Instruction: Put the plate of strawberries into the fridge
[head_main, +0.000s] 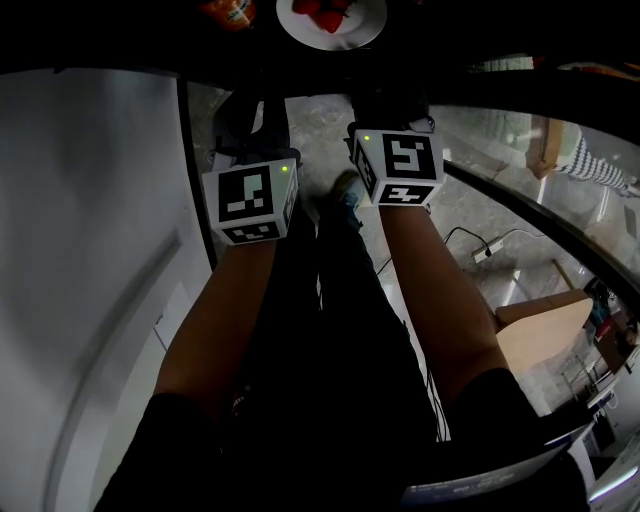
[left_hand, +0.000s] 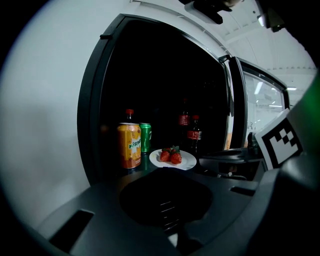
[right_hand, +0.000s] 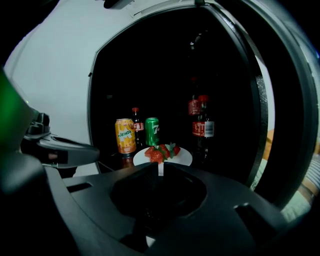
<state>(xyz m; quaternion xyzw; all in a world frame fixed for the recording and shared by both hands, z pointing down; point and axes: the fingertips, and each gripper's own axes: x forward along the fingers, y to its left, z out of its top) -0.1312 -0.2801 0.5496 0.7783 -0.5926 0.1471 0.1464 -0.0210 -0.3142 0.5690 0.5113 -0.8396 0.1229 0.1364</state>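
A white plate (left_hand: 173, 159) with a few red strawberries (left_hand: 171, 156) stands on a dark shelf inside the open fridge (left_hand: 150, 75). It also shows in the right gripper view as the plate (right_hand: 177, 157) and at the top edge of the head view as the plate (head_main: 345, 30). My left gripper (left_hand: 167, 171) is shut and empty, a short way back from the plate. My right gripper (right_hand: 160, 168) hangs beside it, jaws together with only a thin slit, holding nothing. Both grippers, left (head_main: 258, 105) and right (head_main: 385, 100), sit just in front of the fridge opening.
An orange can (left_hand: 129, 145) and a green can (left_hand: 145, 137) stand left of the plate, with dark cola bottles (right_hand: 201, 125) behind and to its right. The fridge door (left_hand: 237, 105) stands open at the right. A white panel (head_main: 90, 250) runs along the left.
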